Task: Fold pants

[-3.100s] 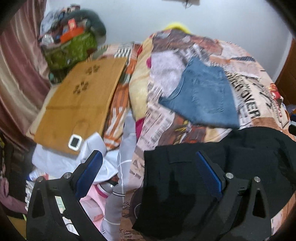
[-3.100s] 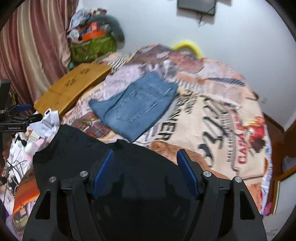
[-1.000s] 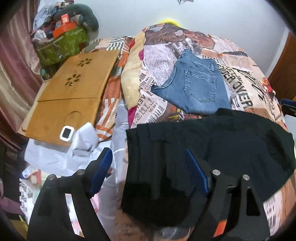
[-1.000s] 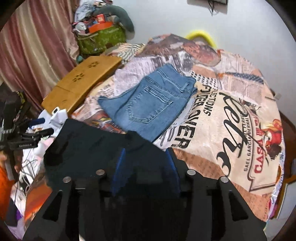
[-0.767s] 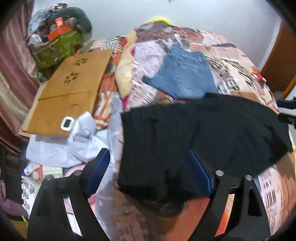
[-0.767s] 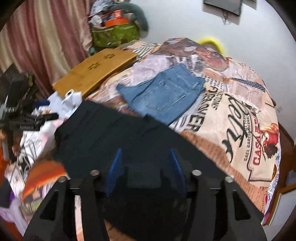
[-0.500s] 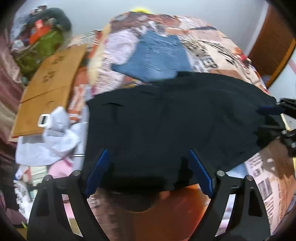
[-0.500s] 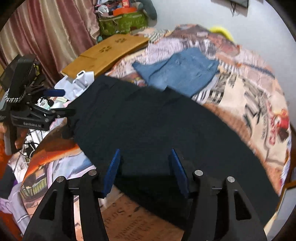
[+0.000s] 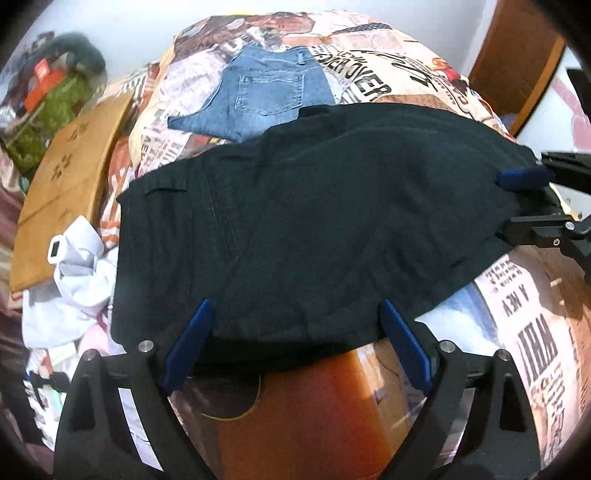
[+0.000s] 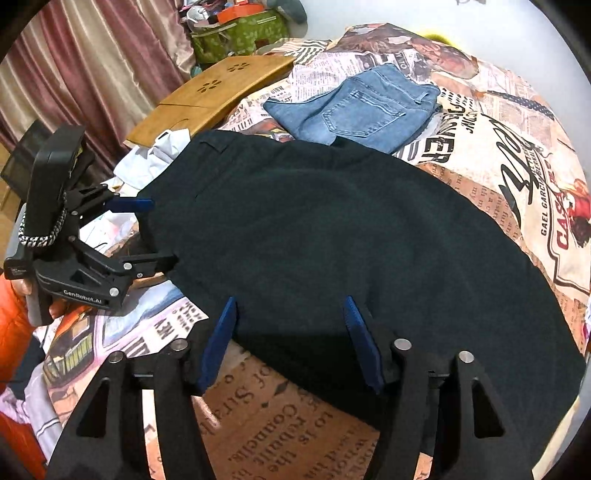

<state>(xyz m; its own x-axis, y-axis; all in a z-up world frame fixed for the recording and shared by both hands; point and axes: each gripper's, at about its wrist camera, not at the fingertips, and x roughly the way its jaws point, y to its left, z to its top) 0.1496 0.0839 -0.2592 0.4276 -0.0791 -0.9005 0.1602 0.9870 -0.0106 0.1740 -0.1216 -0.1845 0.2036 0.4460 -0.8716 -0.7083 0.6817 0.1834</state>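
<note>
Black pants (image 9: 314, 214) lie spread flat across the printed bedspread, also in the right wrist view (image 10: 332, 240). My left gripper (image 9: 295, 339) is open, its blue fingers straddling the pants' near edge by the waistband end. My right gripper (image 10: 290, 332) is open over the near edge at the other end. The left gripper shows in the right wrist view (image 10: 147, 232) at the left; the right gripper shows in the left wrist view (image 9: 517, 199) at the right, both at the pants' ends.
Folded blue jeans (image 9: 258, 96) lie behind the black pants, also in the right wrist view (image 10: 362, 107). A wooden lap tray (image 10: 214, 96), white cloth (image 9: 74, 280) and a green bag (image 10: 240, 33) sit left. A wooden door (image 9: 517, 62) is at right.
The black pants were bunched and got pulled out flat and wide across the bed. Both grippers moved apart to opposite ends, and the right gripper's fingers opened wider.
</note>
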